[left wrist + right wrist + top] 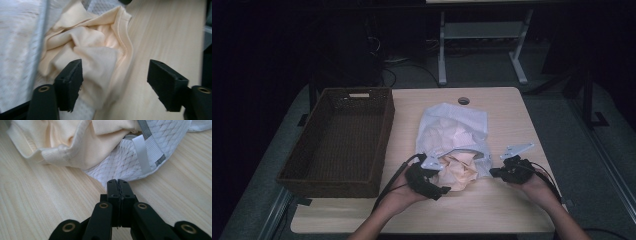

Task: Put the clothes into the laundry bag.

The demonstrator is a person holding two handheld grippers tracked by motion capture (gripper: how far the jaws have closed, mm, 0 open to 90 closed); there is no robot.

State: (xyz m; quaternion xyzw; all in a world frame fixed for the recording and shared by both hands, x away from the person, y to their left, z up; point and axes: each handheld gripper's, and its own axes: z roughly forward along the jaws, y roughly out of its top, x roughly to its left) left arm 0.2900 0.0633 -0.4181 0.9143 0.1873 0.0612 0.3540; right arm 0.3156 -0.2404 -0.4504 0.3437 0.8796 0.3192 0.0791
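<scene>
Left gripper (115, 82) fingers spread wide around the cream garment (87, 50), right gripper (117, 185) pinched empty — garment half inside the mesh bag (130, 162), stuffing unfinished.

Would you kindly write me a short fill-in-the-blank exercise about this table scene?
1. The cream garment sticks out of a white ____ bag.
2. The wicker basket stands at the table's ____ side in the high view.
3. The right gripper has its jaws ____.
4. The left gripper has its jaws ____.

Missing words: mesh; left; shut; open
</scene>
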